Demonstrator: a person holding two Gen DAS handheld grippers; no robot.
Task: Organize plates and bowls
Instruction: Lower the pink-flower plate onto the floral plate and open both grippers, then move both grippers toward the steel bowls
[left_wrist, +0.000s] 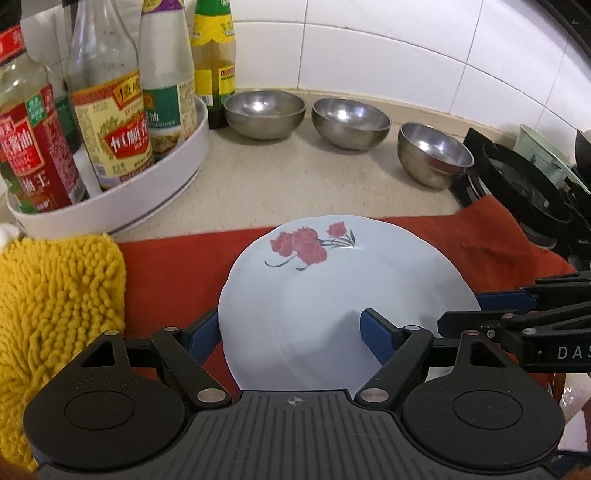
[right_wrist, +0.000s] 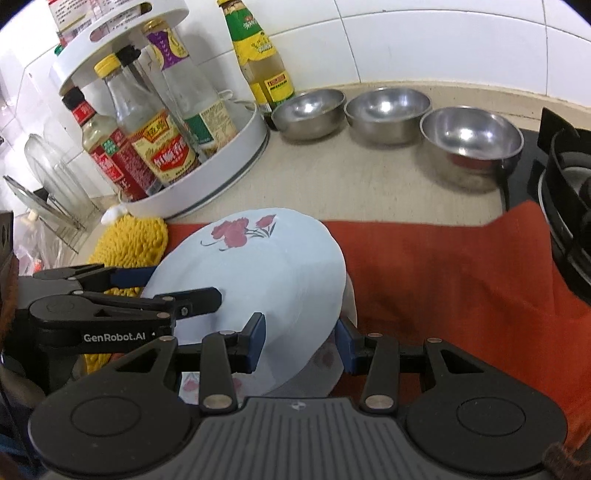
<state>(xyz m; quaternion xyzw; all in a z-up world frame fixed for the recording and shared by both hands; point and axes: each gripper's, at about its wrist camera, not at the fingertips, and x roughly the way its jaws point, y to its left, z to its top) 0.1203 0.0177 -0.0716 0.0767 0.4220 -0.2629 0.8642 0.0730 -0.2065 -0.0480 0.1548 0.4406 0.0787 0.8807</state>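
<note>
The left gripper (left_wrist: 293, 334) held the edge of a pale blue plate (left_wrist: 332, 295) with red flowers, over a red cloth (left_wrist: 177, 273). Three steel bowls (left_wrist: 351, 123) stood in a row on the worktop (left_wrist: 295, 184) behind.

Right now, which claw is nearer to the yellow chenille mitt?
Left. The left claw reaches over the plate's edge directly beside the yellow mitt; the right claw grips the plate's opposite, far edge.
</note>
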